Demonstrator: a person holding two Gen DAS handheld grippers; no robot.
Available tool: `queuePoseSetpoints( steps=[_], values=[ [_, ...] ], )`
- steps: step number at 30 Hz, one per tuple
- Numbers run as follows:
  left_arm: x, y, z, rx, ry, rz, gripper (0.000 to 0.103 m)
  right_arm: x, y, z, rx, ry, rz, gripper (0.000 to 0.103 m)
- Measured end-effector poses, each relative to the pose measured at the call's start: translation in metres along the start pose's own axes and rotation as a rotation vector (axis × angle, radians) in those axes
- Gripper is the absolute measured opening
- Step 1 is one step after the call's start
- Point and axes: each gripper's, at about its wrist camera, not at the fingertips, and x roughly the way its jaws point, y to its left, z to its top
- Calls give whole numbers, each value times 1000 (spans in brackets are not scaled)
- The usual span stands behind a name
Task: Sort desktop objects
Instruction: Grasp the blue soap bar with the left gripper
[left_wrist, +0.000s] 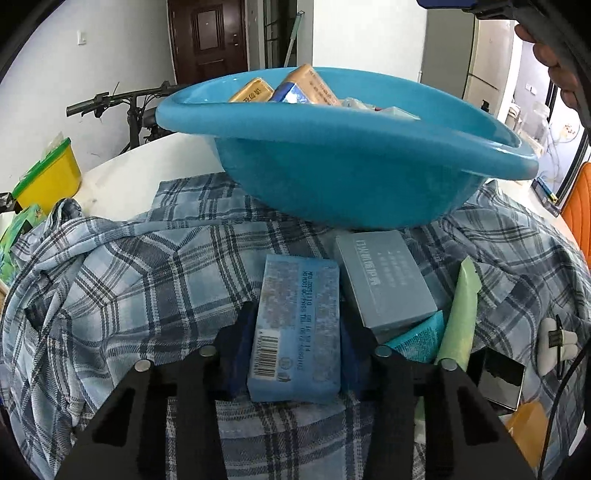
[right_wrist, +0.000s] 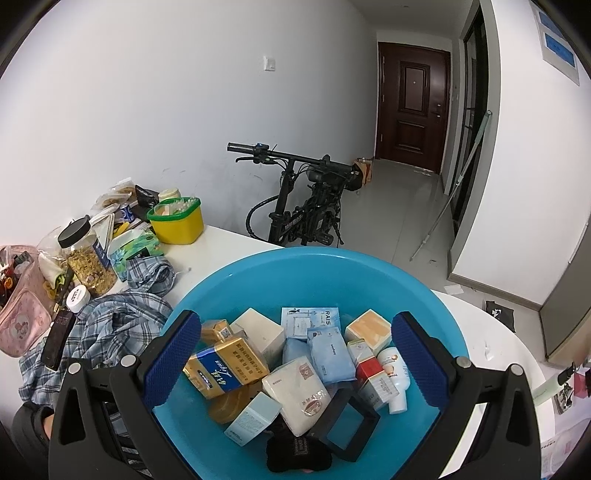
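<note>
- Here the left gripper (left_wrist: 295, 332) is clamped on a light blue box (left_wrist: 295, 328), its dark blue pads pressed against the box's two long sides.
- The box lies on a plaid shirt (left_wrist: 122, 280), just in front of a blue basin (left_wrist: 332, 158).
- A grey box (left_wrist: 384, 280) sits touching the held box's right side, with a green tube (left_wrist: 461, 310) beyond it.
- The right gripper (right_wrist: 291, 369) hangs over the basin with its jaws wide apart, holding nothing.
- The basin holds many small boxes and packets, among them a gold packet (right_wrist: 225, 365) and a white bottle (right_wrist: 395, 376).
</note>
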Motion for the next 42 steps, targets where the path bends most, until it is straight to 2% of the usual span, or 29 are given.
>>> queuePoseSetpoints(
  steps=[7, 15, 24, 34, 39, 42],
  values=[
    [-14, 8, 1, -59, -43, -44, 42, -24, 17, 8, -28, -92, -27, 103],
    [-39, 12, 1, -87, -98, -66, 42, -18, 35, 9, -85, -73, -38, 103],
    [-26, 5, -8, -58, -25, -36, 42, -17, 39, 7, -102, -65, -21, 103],
    [-13, 3, -10, -47, -14, -11, 42, -10, 56, 4, -148, -23, 15, 103],
    [-24, 20, -8, -127, -59, -73, 41, -23, 76, -1, -231, -32, 22, 103],
    [-37, 30, -5, -172, -105, -115, 41, -37, 82, -11, -263, -36, 92, 103]
  ],
)
